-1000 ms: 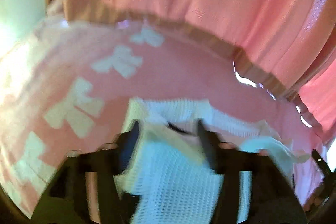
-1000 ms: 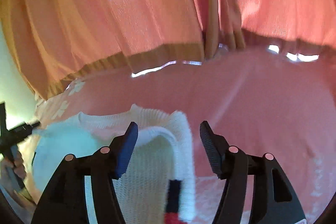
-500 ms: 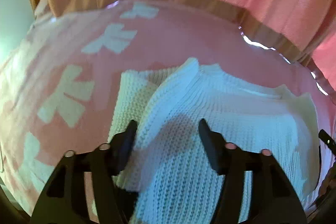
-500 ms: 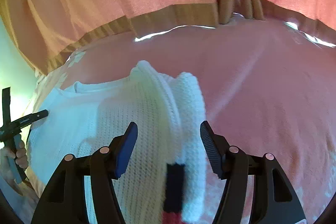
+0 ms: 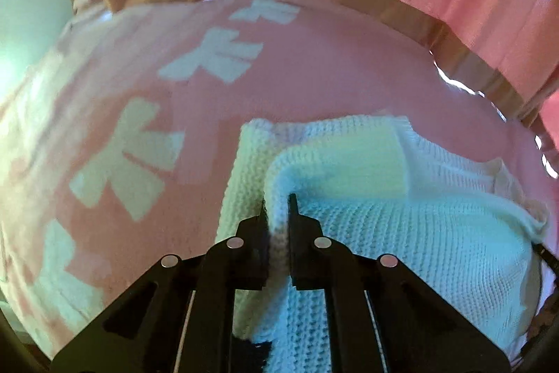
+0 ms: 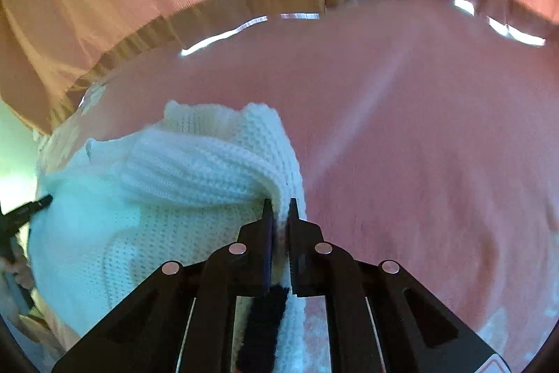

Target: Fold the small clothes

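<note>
Both jaws clamped on white sweater [image 5: 401, 219].

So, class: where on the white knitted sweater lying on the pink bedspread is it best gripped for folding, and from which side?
Grip the white knitted sweater at its two outer side folds, coming down from above. Each raised knit ridge is thin enough to pinch, as the left tongs and right tongs do now.

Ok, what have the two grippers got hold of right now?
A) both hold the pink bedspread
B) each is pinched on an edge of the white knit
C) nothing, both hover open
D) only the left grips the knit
B: the left gripper and the right gripper each have a ridge of the white knit sweater squeezed between closed fingers.
</note>
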Demonstrator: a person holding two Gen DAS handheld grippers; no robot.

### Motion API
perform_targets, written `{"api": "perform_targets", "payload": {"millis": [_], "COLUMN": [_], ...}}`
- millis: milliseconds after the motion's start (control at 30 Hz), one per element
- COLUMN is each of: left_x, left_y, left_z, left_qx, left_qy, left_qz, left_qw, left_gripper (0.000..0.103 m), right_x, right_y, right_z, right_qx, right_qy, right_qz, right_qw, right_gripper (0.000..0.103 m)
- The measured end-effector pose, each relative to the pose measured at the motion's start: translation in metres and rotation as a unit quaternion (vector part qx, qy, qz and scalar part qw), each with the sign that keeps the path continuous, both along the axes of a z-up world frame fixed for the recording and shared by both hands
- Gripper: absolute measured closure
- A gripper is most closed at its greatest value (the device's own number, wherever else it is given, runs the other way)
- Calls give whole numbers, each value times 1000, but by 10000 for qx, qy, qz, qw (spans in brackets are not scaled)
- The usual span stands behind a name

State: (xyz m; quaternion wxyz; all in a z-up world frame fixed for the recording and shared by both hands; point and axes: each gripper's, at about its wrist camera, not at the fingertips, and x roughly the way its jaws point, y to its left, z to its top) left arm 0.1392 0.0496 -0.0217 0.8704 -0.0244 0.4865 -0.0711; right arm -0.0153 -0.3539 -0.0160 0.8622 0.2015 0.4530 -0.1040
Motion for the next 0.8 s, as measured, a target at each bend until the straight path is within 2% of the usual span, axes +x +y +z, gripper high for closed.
{"api": "perform_targets", "payload": {"millis": [100,200,300,367,400,467,500,533,600,633,700,800], "left_x": [-4,-5,-3,0,3,14,19,21,16,11,-6,-33], "left_y": [-1,-7,-10,-12,-14,-21,-21,-20,-18,-19,-21,-29], "left_z": [14,20,23,26,25,13,3,-4,8,16,38,51], "left_qx": [-311,-261,-363,-398,-291,240,380,357,244,154,-14,-52], "left_qy": [-83,-233,-252,-346,-376,-235,-40,48,-90,-161,-514,-812], "left_qz": [-10,23,160,209,241,320,372,420,451,378,200,-22], "left_qw": [9995,9994,9989,9984,9986,9989,9986,9985,9986,9990,9985,9967], "left_gripper": [93,91,91,89,89,87,87,87,87,87,87,83], "right_x": [-6,-12,1,14,25,41,43,42,36,29,14,-7], "right_y": [9,21,30,36,39,40,34,32,33,39,52,76], "right_z": [31,54,53,46,34,12,0,2,20,36,58,64], "right_qx": [-161,-429,-105,-58,-202,-428,-338,-215,-175,-256,-432,-139], "right_qy": [-493,-978,-1034,-867,-577,77,256,162,-87,-369,-756,-985], "right_qz": [31,70,297,440,481,371,249,160,148,240,423,776], "right_qw": [9986,9943,9941,9952,9970,9984,9988,9995,9997,9987,9953,9920], "right_gripper": [91,87,87,87,87,94,99,99,96,95,94,90]}}
